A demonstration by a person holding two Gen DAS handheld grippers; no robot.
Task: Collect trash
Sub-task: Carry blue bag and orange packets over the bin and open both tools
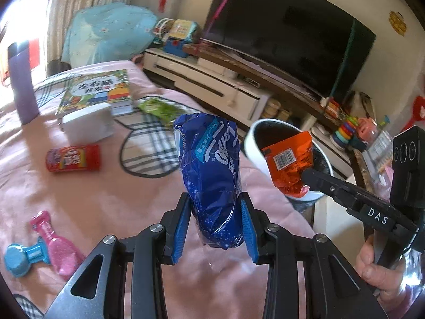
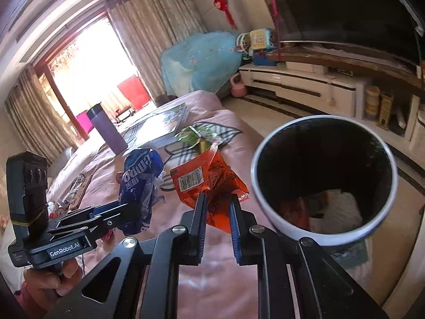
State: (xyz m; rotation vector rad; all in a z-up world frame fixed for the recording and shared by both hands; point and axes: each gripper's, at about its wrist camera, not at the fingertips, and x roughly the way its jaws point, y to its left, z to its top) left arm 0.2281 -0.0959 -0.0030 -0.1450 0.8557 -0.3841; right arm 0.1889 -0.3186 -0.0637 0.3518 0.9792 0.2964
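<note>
My left gripper (image 1: 216, 199) is shut on a crumpled blue snack wrapper (image 1: 212, 175) and holds it above the pink bedspread; it also shows in the right wrist view (image 2: 139, 186). My right gripper (image 2: 217, 198) is shut on an orange wrapper with a barcode (image 2: 207, 183), held just left of the white bin's rim (image 2: 268, 207). In the left wrist view the orange wrapper (image 1: 288, 164) hangs over the bin's rim (image 1: 252, 146). The bin holds some trash at the bottom. A green wrapper (image 1: 159, 109) lies on the bed.
On the pink bedspread (image 1: 119, 191) lie a red packet (image 1: 73, 158), a white box (image 1: 87, 123), a children's book (image 1: 98, 90), a purple bottle (image 1: 22, 85) and pink and blue clips (image 1: 39, 244). A TV (image 1: 287, 34) on a white cabinet stands beyond.
</note>
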